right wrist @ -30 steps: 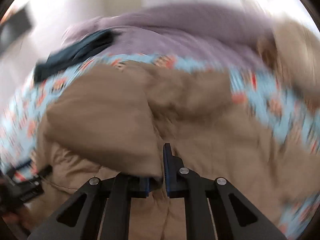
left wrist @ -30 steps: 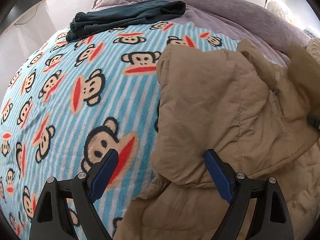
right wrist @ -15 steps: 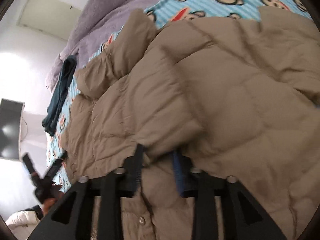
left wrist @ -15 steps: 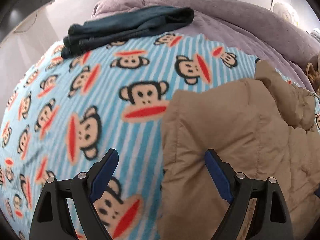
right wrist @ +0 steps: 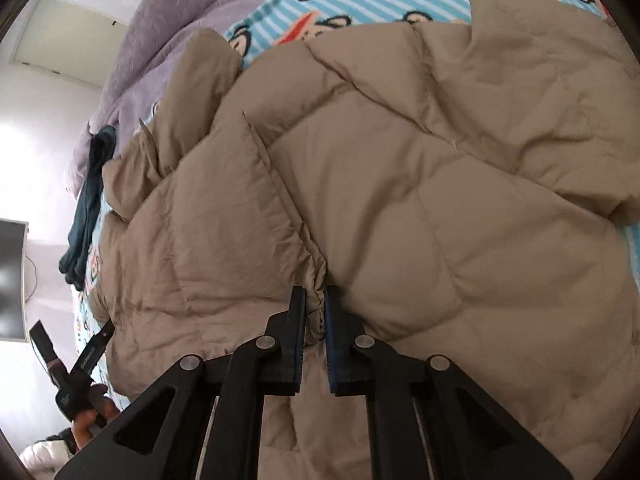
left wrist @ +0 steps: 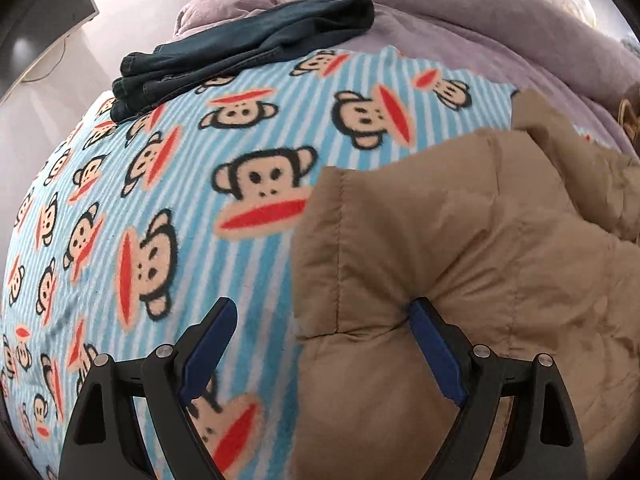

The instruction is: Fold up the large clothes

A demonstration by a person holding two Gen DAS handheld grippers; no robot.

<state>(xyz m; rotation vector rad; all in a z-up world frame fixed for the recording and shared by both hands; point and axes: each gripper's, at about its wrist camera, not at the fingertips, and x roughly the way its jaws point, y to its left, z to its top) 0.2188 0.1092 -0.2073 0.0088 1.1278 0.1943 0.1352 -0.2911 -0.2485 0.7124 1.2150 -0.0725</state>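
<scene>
On blanket (left wrist: 168, 168), jacket (right wrist: 400, 200) (tan, quilted)

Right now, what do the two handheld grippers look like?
Both alike: the left gripper and right gripper have matte black angular plastic fingers with triangular cutouts, silver round pivot bolts and blue pads. White lettering marks the left one's finger in the right wrist view. No cables or sleeves visible.

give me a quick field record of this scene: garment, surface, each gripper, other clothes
garment: tan puffer jacket, spread out, sleeve folded over its body
surface: monkey-print blanket over a purple bedspread
right gripper: jaws just closed, pinching a jacket fold
left gripper: jaws wide open, straddling the jacket edge, not gripping
other clothes: folded dark jeans at the blanket's far edge
</scene>
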